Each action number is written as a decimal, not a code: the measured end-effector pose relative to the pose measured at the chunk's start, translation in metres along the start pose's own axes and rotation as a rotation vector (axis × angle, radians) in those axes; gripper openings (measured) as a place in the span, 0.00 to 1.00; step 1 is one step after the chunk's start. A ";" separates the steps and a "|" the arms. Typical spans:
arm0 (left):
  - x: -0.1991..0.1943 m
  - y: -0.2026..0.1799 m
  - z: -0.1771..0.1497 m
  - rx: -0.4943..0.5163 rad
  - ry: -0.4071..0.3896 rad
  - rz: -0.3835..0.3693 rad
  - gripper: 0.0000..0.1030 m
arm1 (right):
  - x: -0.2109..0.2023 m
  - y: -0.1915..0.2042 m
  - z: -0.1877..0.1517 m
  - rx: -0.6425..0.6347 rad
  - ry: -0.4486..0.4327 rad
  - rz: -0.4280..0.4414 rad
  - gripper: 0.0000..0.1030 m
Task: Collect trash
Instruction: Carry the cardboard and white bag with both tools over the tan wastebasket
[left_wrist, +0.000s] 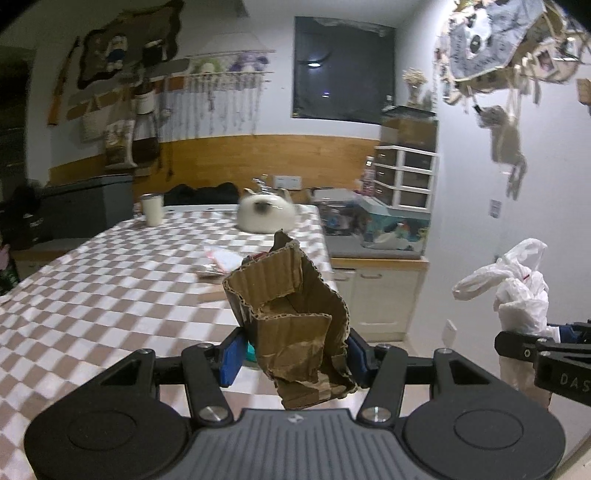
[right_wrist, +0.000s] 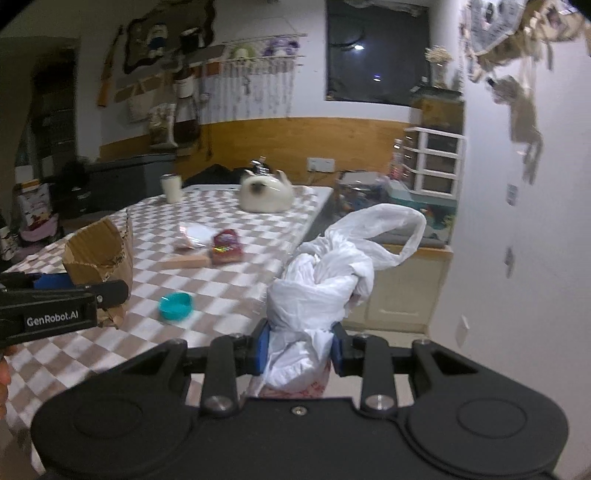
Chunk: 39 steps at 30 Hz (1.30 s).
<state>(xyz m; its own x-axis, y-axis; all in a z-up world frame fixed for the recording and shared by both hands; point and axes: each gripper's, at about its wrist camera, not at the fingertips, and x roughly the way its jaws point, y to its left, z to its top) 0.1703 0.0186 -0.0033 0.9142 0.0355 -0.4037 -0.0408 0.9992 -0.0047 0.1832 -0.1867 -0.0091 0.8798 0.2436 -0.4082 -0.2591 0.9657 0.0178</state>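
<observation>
The left gripper (left_wrist: 293, 354) is clenched on a torn piece of corrugated cardboard (left_wrist: 291, 317), its blue pads pressed against both flanks of the crumpled sheet, which stands up out of the jaws and is held clear above the checkered table (left_wrist: 110, 295). So one piece of rubbish is already lifted and looks ready to be dropped somewhere.

Moving rightward across the table, more trash lies waiting: a small teal cap (right_wrist: 176, 305) near the front edge, a flat brown slip (right_wrist: 183, 262) beside a red snack wrapper (right_wrist: 226, 251), and a clear plastic packet (right_wrist: 194, 236) just behind them. Farther back stand a pale tumbler (right_wrist: 171, 188) and a white cat-shaped figure (right_wrist: 266, 195), neither of which reads to me as rubbish.

At the right, off the table's edge, the right gripper (right_wrist: 300, 350) is grasping a white plastic bag (right_wrist: 332, 273), bunched and twisted between the pads with one handle loop flopping upward. The bag's mouth is not open that I can see.

My guess is that the step in hand is carrying the cardboard to the bag. The next move needs the two brought together and the bag's opening spread somehow, since a stiff, jagged sheet will not slide into a knotted bundle; it could snag or tear the thin plastic.
</observation>
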 end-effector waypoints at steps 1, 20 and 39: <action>0.002 -0.007 -0.002 0.004 0.004 -0.011 0.55 | -0.001 -0.008 -0.003 0.007 0.004 -0.012 0.32; 0.057 -0.129 -0.046 0.112 0.117 -0.185 0.55 | 0.004 -0.122 -0.075 0.165 0.120 -0.170 0.32; 0.166 -0.198 -0.143 0.164 0.391 -0.269 0.55 | 0.070 -0.196 -0.173 0.316 0.340 -0.245 0.32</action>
<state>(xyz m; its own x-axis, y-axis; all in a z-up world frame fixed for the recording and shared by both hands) 0.2727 -0.1762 -0.2002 0.6628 -0.2030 -0.7208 0.2685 0.9630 -0.0243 0.2262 -0.3744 -0.1987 0.7070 0.0147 -0.7071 0.1174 0.9835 0.1378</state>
